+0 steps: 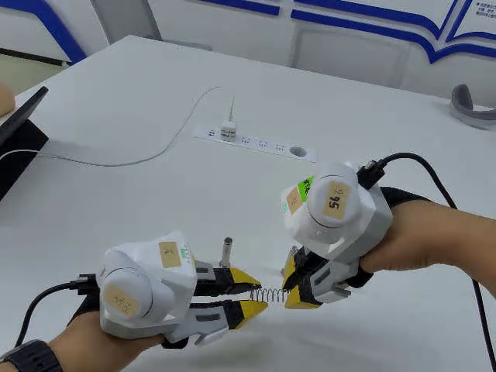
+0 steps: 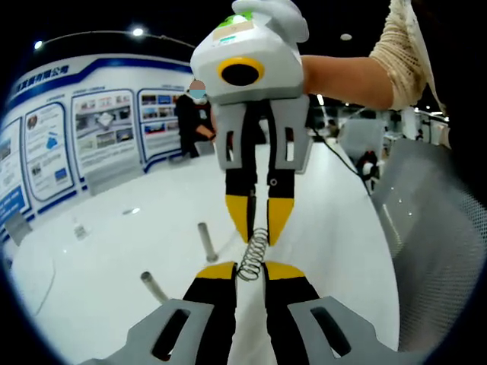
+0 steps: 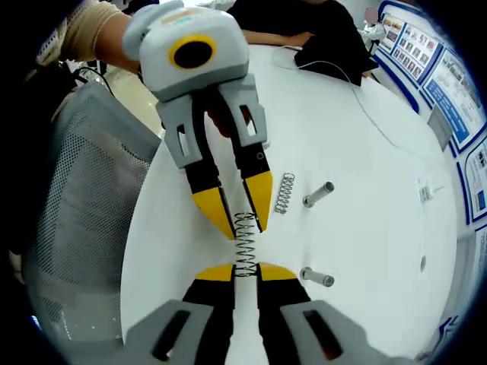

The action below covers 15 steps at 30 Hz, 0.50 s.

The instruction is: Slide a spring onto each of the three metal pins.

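A small steel spring (image 1: 270, 294) hangs level between the two grippers just above the white table (image 1: 139, 101). My left gripper (image 1: 256, 298) is shut on its left end and my right gripper (image 1: 289, 288) on its right end. In the left gripper view the spring (image 2: 253, 255) runs from my left gripper (image 2: 251, 271) up to the right gripper (image 2: 259, 224). Two upright pins (image 2: 207, 242) (image 2: 154, 287) stand to the left. In the right gripper view the spring (image 3: 245, 243) joins my right gripper (image 3: 246, 272) to the left gripper (image 3: 240, 213). A second spring (image 3: 284, 192) lies beside two pins (image 3: 318, 194) (image 3: 316, 277). One pin (image 1: 227, 252) stands just behind the left gripper.
A white power strip (image 1: 256, 144) with a plugged-in cable lies mid-table. A dark screen (image 1: 19, 132) stands at the left edge and a grey curved object (image 1: 469, 108) at the far right. A mesh chair (image 3: 76, 198) is beside the table. A person (image 2: 198, 114) stands in the background.
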{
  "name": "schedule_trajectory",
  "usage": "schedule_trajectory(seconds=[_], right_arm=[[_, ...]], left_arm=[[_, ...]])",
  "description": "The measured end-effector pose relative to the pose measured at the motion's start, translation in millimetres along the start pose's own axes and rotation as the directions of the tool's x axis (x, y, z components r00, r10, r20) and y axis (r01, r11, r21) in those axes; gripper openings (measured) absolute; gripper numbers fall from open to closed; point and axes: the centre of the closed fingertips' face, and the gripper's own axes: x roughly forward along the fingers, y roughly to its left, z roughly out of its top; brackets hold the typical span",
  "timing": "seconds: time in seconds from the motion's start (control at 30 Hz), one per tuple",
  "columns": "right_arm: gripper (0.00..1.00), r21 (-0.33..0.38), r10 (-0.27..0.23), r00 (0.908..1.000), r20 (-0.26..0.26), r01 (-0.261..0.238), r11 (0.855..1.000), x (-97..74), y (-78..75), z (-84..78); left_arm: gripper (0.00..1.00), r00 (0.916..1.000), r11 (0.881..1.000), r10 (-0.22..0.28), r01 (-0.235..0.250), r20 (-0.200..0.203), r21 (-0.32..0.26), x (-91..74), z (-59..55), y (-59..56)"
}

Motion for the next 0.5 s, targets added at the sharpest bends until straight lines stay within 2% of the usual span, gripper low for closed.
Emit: schedule_trajectory(seconds=[0.5], right_arm=[[0.12,-0.028,-0.008,0.9999,0.01,0.008,1.0,-15.2,2.4,13.0]], left_arm=[[0.12,0.9999,1.0,-0.005,0.005,-0.013,0.017,0.7,-2.6,-1.6]])
